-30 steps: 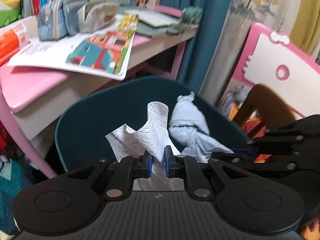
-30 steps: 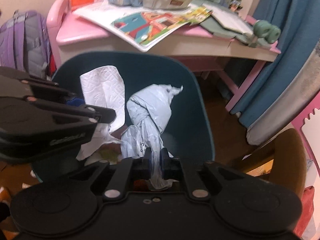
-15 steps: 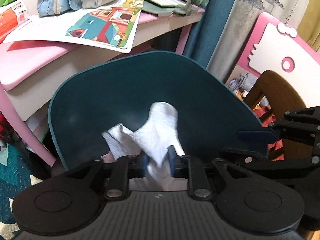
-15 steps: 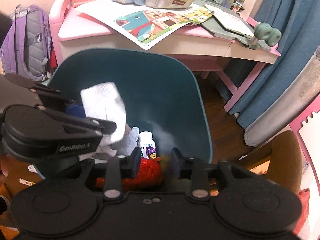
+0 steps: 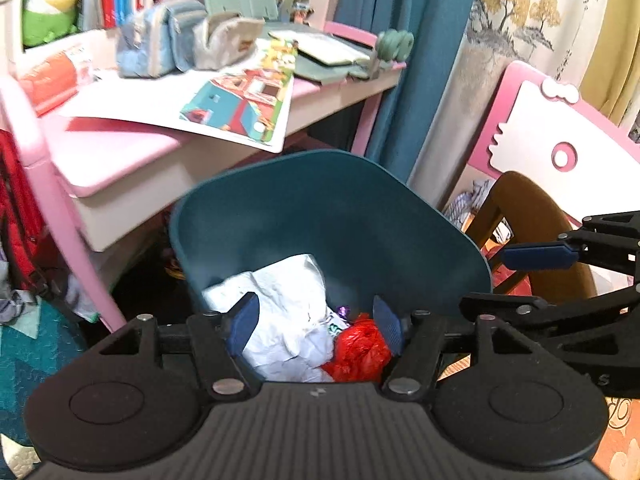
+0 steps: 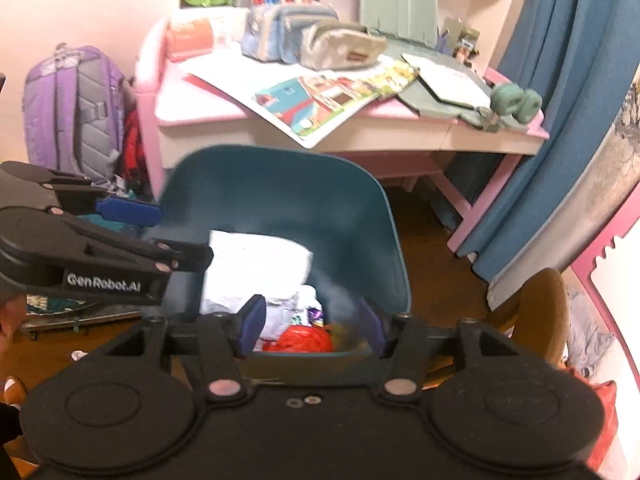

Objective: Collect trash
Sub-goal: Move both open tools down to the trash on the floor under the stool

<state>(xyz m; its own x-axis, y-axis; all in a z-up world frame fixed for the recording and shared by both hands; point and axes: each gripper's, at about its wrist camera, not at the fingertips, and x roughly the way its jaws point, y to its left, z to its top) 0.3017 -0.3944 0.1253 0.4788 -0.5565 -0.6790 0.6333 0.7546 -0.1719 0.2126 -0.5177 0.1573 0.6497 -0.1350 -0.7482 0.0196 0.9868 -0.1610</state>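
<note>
1. A child's bedroom or study corner at home
2. A pink desk [image 6: 224, 114] carries pencil cases [image 6: 312, 38] and a picture book [image 6: 320, 100]
3. A purple backpack [image 6: 68, 108] and blue curtains [image 6: 560, 100] flank it

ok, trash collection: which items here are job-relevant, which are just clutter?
Job:
- teal bin
- white paper towel inside it
- red wrapper inside it
- left gripper and right gripper, jaws opening, nothing between

Clutter:
- pink desk
- pencil cases
- picture book
- purple backpack
</note>
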